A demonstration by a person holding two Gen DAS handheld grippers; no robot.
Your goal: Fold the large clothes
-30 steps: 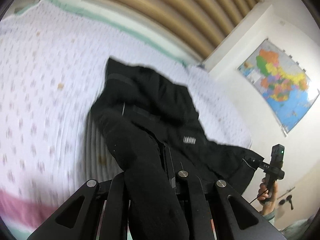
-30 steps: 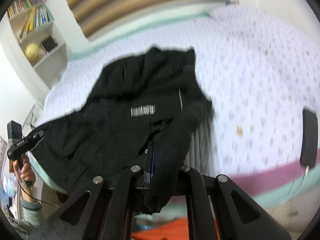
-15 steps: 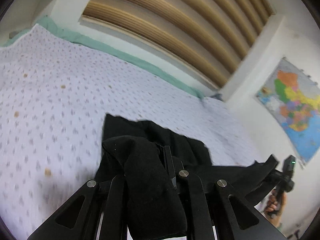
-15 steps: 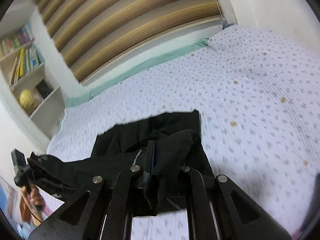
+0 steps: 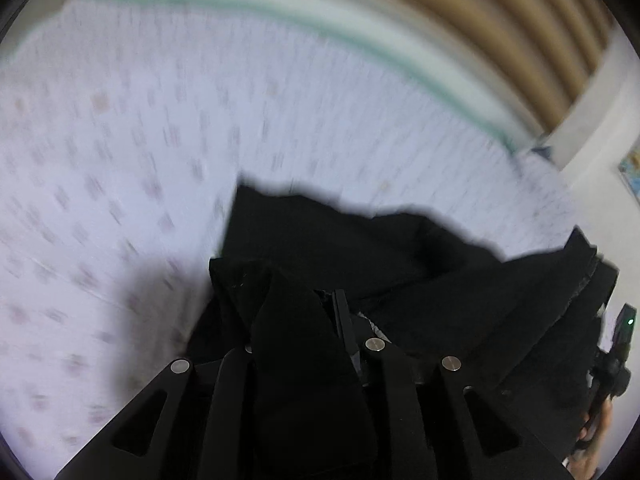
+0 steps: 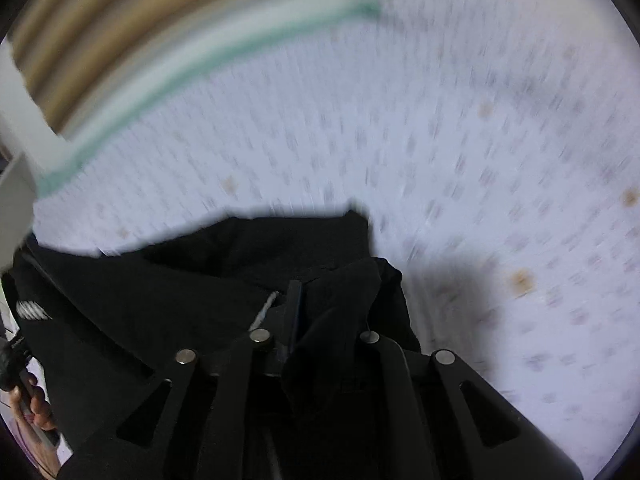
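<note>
A large black garment [image 5: 360, 240] lies on the bed, its near part lifted and doubled over towards its far edge. My left gripper [image 5: 320, 300] has black fabric bunched between and draped over its fingers; its jaws are opening. In the right wrist view the same garment [image 6: 180, 280] shows a white logo [image 6: 34, 310] at the left. My right gripper [image 6: 304, 292] is shut on a fold of it. Each view shows the other gripper at its edge: the right one [image 5: 618, 340] and the left one [image 6: 10, 356], each in a hand.
The bed sheet [image 5: 120, 160] is pale with a small printed pattern and a few brown spots [image 6: 520, 280]. A green bed edge [image 5: 360, 36] and tan slats [image 5: 500, 20] run behind it. A map [image 5: 630, 168] hangs at the right. Both views are motion-blurred.
Both grippers have swept forward and down over the bed with the garment's near edge. The fabric between them now lies close over the far part. The wall and map have slid out of view.
</note>
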